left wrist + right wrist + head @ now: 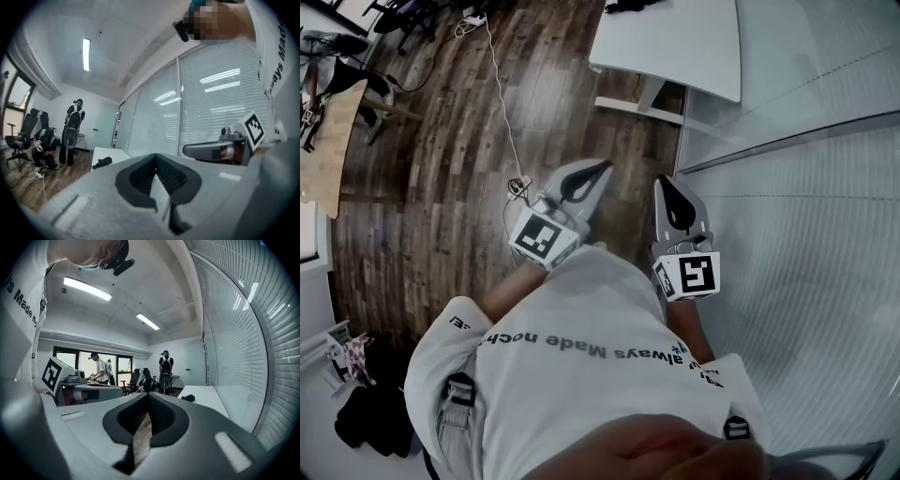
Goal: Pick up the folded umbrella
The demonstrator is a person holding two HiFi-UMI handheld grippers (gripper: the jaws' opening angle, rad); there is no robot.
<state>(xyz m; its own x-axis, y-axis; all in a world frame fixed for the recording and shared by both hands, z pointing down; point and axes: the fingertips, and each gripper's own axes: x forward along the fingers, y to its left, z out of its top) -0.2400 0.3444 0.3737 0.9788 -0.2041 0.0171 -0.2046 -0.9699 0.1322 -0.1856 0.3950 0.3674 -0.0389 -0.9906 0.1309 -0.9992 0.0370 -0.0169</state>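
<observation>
The folded umbrella (189, 398) lies on the white desk (208, 404). Well short of that desk, the left claw (602, 169) and right claw (666, 184) are each closed tip to tip, holding nothing.

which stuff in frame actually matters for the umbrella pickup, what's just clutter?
Job:
- folded umbrella
- white table it lies on
- left tongs and right tongs, both shut and empty

Lying about:
- floor cable
- office chairs
- dark heap on the floor
</observation>
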